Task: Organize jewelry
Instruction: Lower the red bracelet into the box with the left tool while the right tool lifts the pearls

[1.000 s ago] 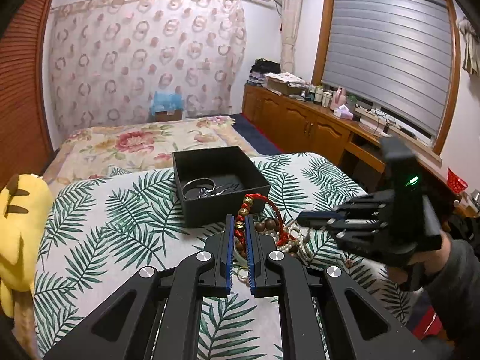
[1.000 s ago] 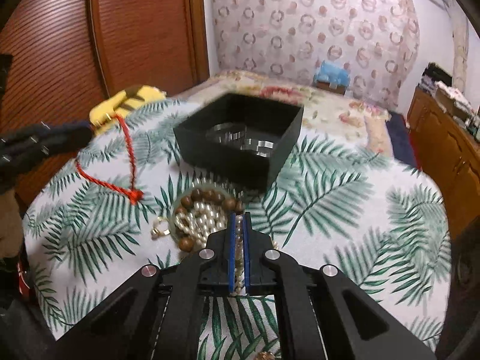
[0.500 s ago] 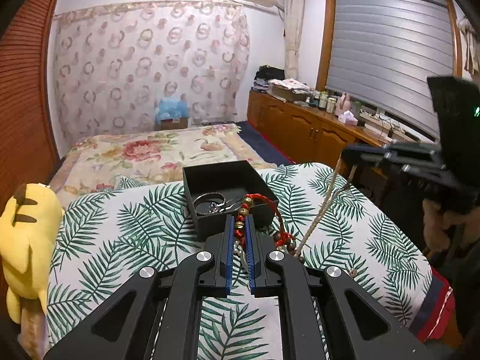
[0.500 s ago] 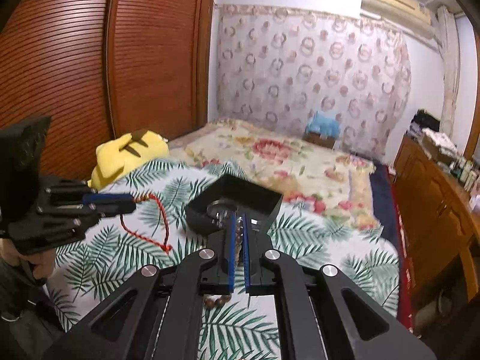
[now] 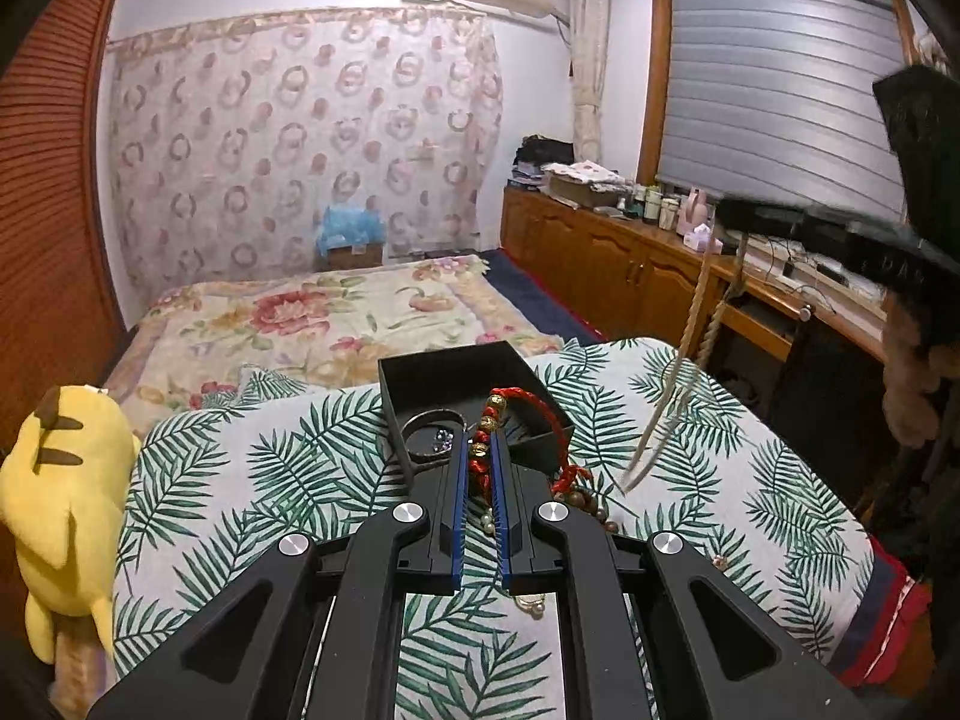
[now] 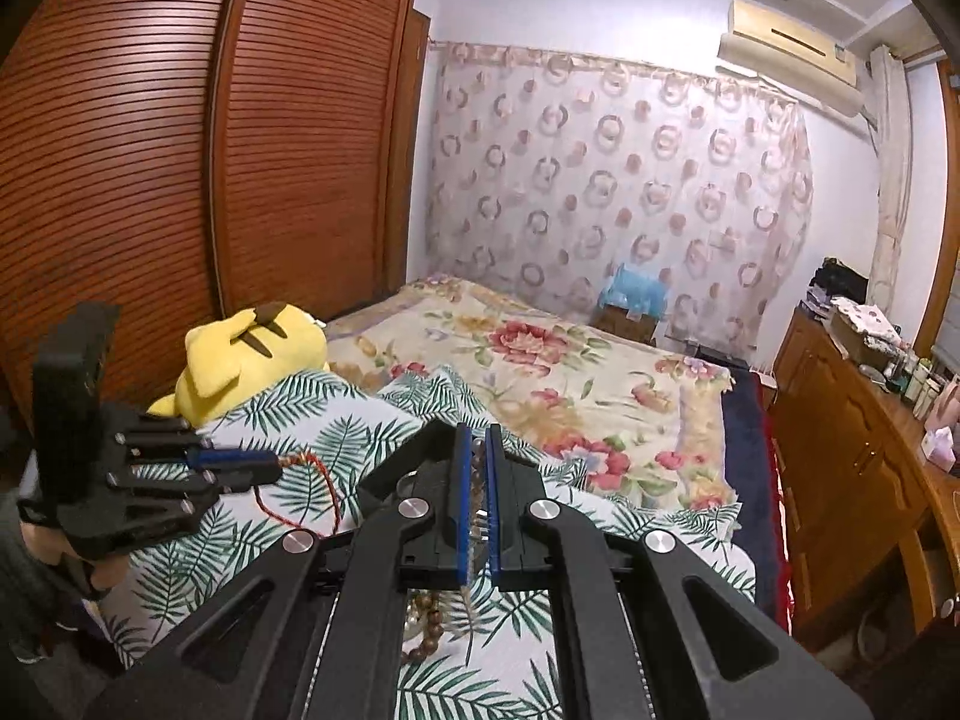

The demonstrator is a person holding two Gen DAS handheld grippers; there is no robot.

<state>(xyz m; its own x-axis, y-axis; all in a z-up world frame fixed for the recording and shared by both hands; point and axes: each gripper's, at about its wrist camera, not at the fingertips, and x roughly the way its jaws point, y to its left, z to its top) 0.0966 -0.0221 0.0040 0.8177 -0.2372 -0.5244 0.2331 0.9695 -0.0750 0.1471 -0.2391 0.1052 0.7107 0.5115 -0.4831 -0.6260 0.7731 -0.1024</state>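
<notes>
My left gripper is shut on a red cord bracelet with gold beads and holds it in the air just in front of the black jewelry box. The box holds a silver bangle. My right gripper is shut on a pale bead necklace, which hangs in a long loop from it high at the right. A brown bead bracelet and pearls lie on the leaf-print cloth under my left gripper. The left gripper also shows in the right wrist view.
A yellow plush toy lies at the cloth's left edge. A floral bed is behind. A wooden cabinet with bottles runs along the right wall. A slatted wooden wardrobe stands on the left.
Both grippers have risen from the cloth. The right one has lifted the pale necklace out of the pile so it hangs free. The left one has lifted the red bracelet higher.
</notes>
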